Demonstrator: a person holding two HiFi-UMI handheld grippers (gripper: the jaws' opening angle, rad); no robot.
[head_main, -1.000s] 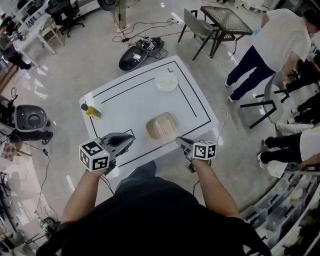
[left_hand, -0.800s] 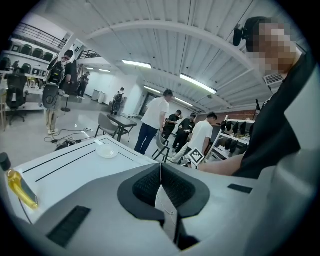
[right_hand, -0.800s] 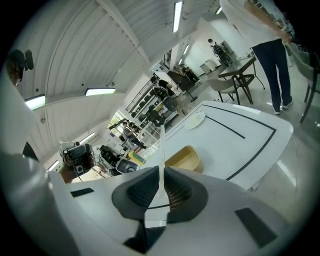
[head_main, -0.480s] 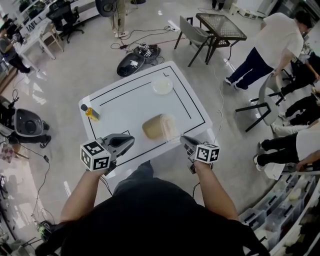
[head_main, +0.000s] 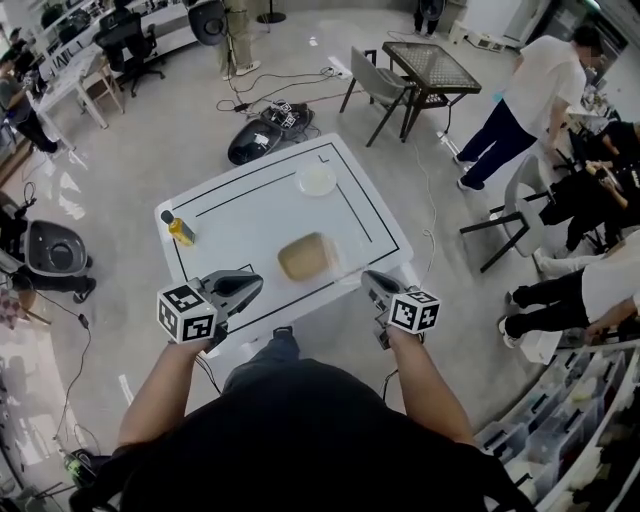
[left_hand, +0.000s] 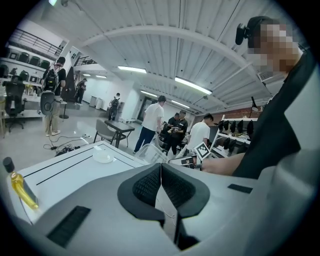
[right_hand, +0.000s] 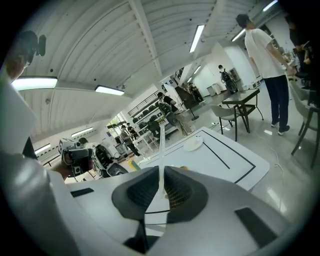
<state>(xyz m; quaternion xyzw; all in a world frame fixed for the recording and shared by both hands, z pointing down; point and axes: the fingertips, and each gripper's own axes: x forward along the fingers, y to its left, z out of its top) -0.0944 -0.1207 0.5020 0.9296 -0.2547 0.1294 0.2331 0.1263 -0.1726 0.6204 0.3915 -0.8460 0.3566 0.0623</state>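
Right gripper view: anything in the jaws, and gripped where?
Yes. The right gripper is shut on the clear container, pinching a thin edge of its wall or rim; which one, I cannot tell. The left gripper is shut on nothing.

The plastic box (head_main: 308, 256) is clear and glossy; the white surface (head_main: 240, 215) looks smooth, matt; the jaws' dark pads (left_hand: 145, 186) are ribbed.

We stand in a large open lab or workshop hall: a polished grey floor (head_main: 150, 150) with loose cables (head_main: 290, 75), a white table (head_main: 240, 215) marked out in black lines, and a ribbed ceiling (left_hand: 165, 45) with strip lights (left_hand: 192, 86). Around it are office chairs (head_main: 125, 35) at desks (head_main: 60, 75), racks of equipment (right_hand: 147, 107), storage bins (head_main: 560, 440) and people (head_main: 530, 95) at work.
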